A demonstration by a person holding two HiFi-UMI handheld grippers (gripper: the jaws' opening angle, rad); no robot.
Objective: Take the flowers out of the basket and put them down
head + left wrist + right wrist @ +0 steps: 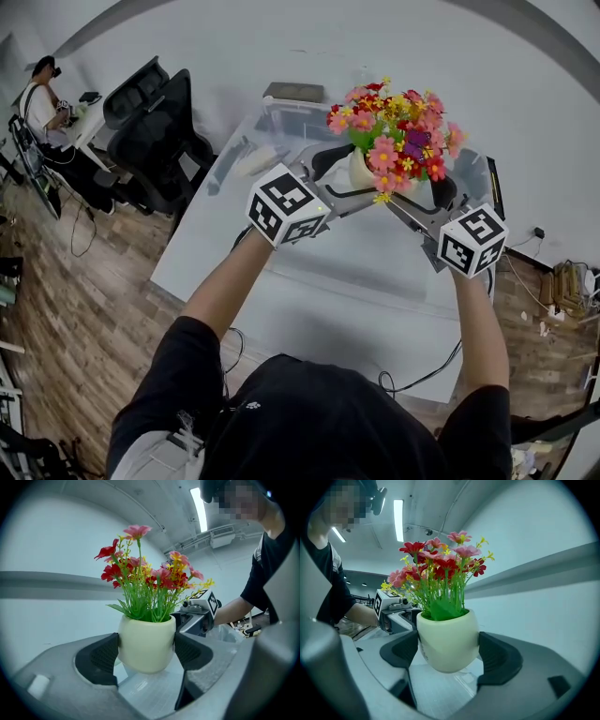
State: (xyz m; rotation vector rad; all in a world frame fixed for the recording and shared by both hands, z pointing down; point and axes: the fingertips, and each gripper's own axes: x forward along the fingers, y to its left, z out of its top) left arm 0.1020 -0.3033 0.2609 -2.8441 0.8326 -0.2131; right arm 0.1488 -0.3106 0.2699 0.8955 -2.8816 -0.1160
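Observation:
A cream flower pot [360, 172] with red, pink and yellow flowers [398, 131] hangs in the air above the white table [366, 281]. Both grippers grip it from opposite sides. My left gripper [341, 176] is shut on the pot, and in the left gripper view its dark pads [104, 658] press the pot [145, 644] on both sides. My right gripper [427, 194] is shut on the same pot [447, 644], pads [499, 656] against its walls. No basket shows in any view.
Two black office chairs [150, 131] stand left of the table. A dark flat box [293, 91] and small items [258, 159] lie at the table's far end. A person [42, 103] sits at a desk far left. Cables [422, 375] trail on the wooden floor.

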